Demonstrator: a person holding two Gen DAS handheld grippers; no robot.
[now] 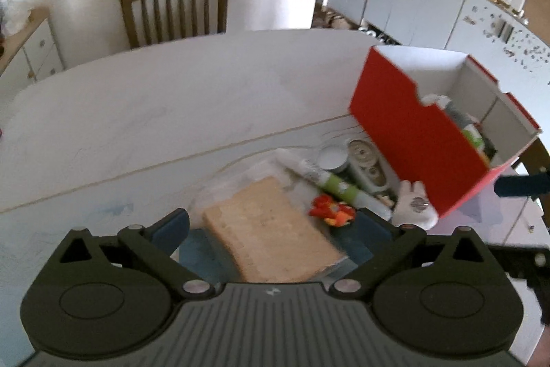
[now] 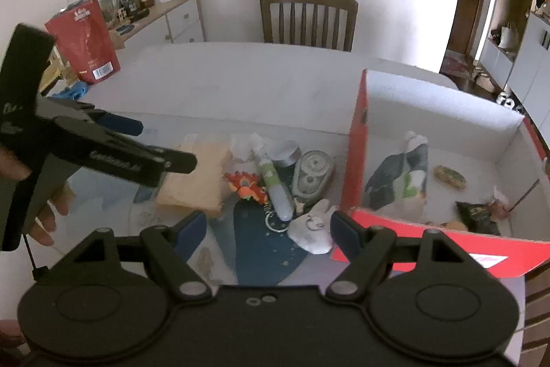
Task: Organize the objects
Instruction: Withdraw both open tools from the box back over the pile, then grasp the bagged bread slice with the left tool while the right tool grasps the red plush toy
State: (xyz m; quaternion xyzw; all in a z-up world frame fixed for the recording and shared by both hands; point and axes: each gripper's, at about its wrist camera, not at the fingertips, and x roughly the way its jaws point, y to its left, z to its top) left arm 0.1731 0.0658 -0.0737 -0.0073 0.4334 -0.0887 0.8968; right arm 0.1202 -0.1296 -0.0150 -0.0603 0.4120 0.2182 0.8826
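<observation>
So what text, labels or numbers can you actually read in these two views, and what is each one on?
None can be read for certain.
Red bag: white print and a barcode, too blurred to read.
Left gripper: pale lettering along its side, blurred.
Green-and-white tube: dark print, too small.
Red box: a white sticker with pink marks, unreadable.
</observation>
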